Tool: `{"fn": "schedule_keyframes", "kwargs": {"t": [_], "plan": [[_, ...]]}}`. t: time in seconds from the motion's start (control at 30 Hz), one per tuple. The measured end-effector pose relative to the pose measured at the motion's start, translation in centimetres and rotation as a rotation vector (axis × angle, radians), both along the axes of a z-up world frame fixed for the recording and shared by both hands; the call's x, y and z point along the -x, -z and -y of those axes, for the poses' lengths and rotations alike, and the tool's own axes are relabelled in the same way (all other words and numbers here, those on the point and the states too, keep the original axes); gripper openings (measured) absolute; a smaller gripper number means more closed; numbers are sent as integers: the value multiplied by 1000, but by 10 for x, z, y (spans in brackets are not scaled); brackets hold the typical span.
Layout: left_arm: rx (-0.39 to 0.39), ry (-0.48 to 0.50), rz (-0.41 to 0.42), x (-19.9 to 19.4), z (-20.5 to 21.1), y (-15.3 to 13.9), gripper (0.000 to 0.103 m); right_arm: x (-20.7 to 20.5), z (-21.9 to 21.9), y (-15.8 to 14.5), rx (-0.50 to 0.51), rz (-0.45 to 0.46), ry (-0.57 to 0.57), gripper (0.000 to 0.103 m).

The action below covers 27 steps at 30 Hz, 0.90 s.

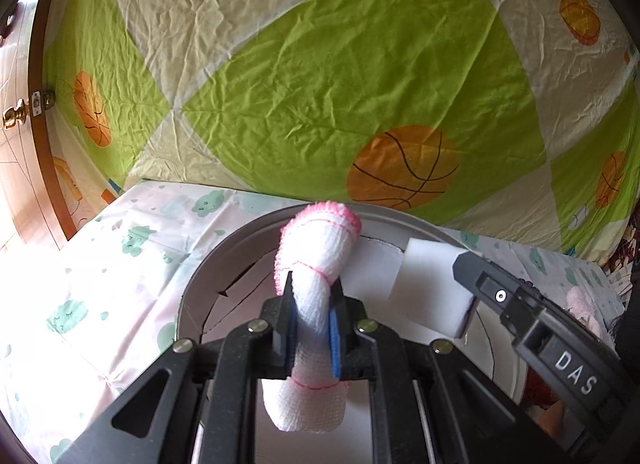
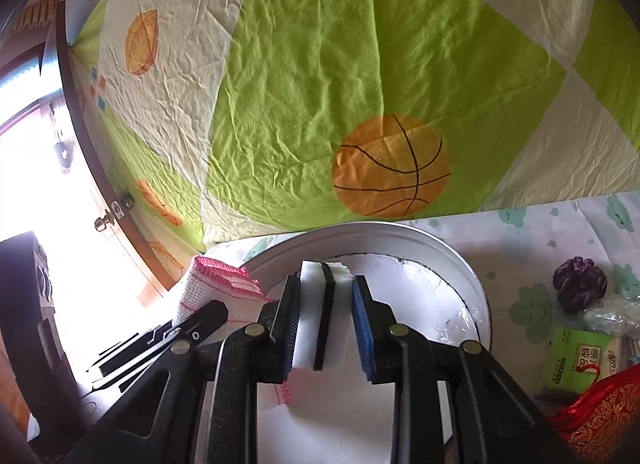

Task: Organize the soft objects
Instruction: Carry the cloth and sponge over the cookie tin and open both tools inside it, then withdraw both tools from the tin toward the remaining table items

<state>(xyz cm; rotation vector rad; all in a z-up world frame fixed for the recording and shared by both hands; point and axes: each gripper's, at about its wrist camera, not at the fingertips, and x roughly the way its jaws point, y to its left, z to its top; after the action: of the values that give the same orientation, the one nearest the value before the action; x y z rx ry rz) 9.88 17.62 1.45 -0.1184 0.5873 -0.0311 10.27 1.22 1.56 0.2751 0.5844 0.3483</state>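
Note:
My left gripper [image 1: 314,300] is shut on a rolled white gauze cloth with pink stitched edges [image 1: 320,248], held over a round metal tray [image 1: 208,264] lined with white paper. My right gripper [image 2: 326,296] is shut on a white sponge block with a black stripe [image 2: 320,324], also over the tray [image 2: 440,248]. In the left wrist view the sponge [image 1: 432,284] and the right gripper [image 1: 460,264] sit to the right of the cloth. In the right wrist view the cloth [image 2: 212,288] shows at left.
The tray stands on a white sheet with green cloud prints [image 1: 100,264]. A green and cream basketball-print quilt [image 1: 320,84] rises behind. To the right lie a purple soft item [image 2: 578,284], a green tissue pack [image 2: 580,360] and red fabric [image 2: 600,416]. A wooden door [image 1: 16,144] is at left.

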Motion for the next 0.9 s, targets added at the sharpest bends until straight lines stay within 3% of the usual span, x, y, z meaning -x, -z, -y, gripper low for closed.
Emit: {"fn": "schedule_keyframes", "kwargs": {"t": [0.13,0.2,0.23,0.27,0.3,0.33,0.37,0.53,0.77,0.9], "plan": [[-17,-13,-10,-2,0,3,11,-7,2,13,-16,-66,-10,31],[-39,-26,-12,-2,1,4,16,-6,4,16,-25,-76,-3,33],[-53,-34,-6,-1,2,3,24,-5,5,15,-27,-71,4,42],[-67,-39,1,0,4,3,40,-3,6,14,-29,-61,12,57],[-73,-44,8,1,5,2,52,0,7,12,-32,-45,23,65],[-70,-49,17,3,5,1,75,4,9,9,-38,-23,35,74],[-65,-59,29,5,4,0,83,7,11,5,-44,-4,46,75],[-34,-94,87,12,-5,-8,90,18,17,-8,-41,43,88,75],[-3,-133,106,15,-11,-6,99,33,28,-17,-9,105,139,75],[-7,-138,107,16,-10,-5,99,38,37,-16,-12,107,157,75]]}}
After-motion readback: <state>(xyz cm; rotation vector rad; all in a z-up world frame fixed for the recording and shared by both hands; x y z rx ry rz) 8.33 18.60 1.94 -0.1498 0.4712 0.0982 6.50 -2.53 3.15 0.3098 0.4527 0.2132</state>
